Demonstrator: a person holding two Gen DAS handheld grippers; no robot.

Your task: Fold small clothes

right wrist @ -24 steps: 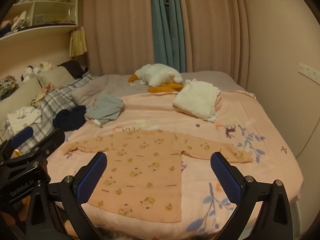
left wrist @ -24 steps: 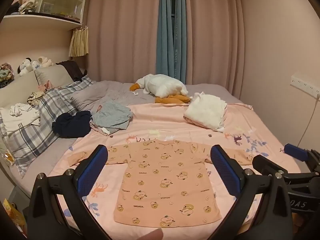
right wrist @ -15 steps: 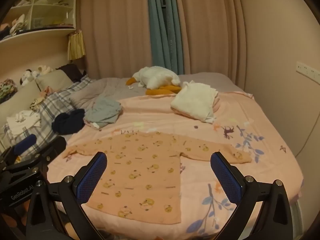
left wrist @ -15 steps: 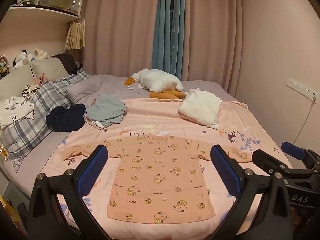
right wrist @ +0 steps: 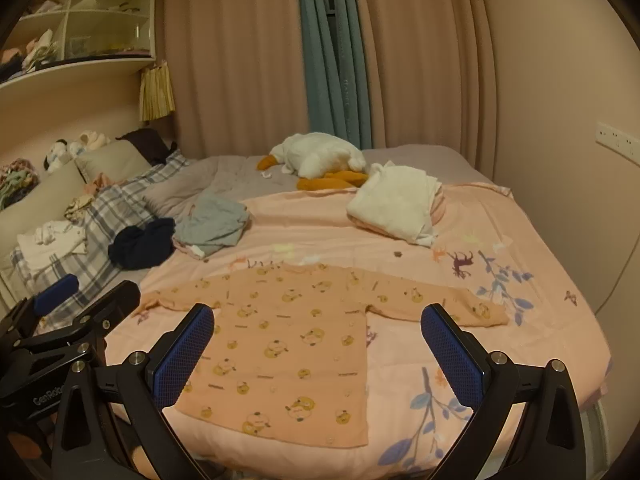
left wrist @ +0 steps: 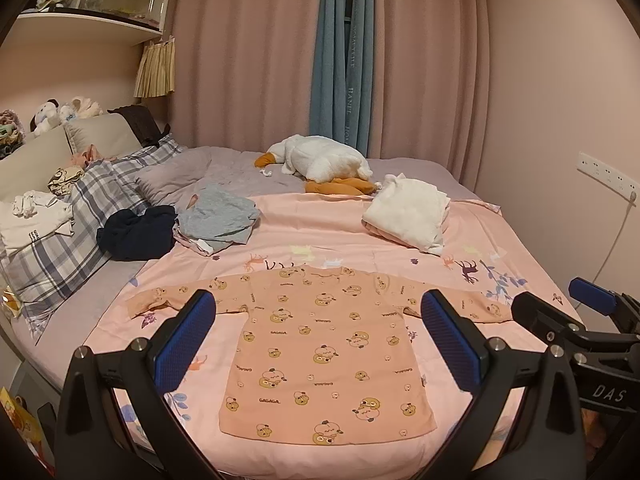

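Note:
A small peach long-sleeved shirt (left wrist: 320, 344) with a bear print lies flat on the pink sheet (left wrist: 328, 236), sleeves spread out to both sides. The same shirt (right wrist: 296, 340) shows in the right wrist view. My left gripper (left wrist: 318, 328) hovers above its near half, open, with nothing between its blue pads. My right gripper (right wrist: 318, 336) hangs open over the shirt's right side, also holding nothing. Each gripper shows at the edge of the other's view: the right gripper (left wrist: 592, 304) and the left gripper (right wrist: 56, 292).
A folded white garment (left wrist: 408, 216) lies at the back right, a grey garment (left wrist: 216, 220) and a dark one (left wrist: 136, 232) at the back left. A plush goose (left wrist: 320, 160) rests near the curtains. Plaid pillows (left wrist: 72, 240) line the left side, a wall (left wrist: 580, 120) the right.
Both grippers have drawn back and risen a little, so the shirt sits lower and smaller in each view. The shirt has not moved, and both jaws stay wide.

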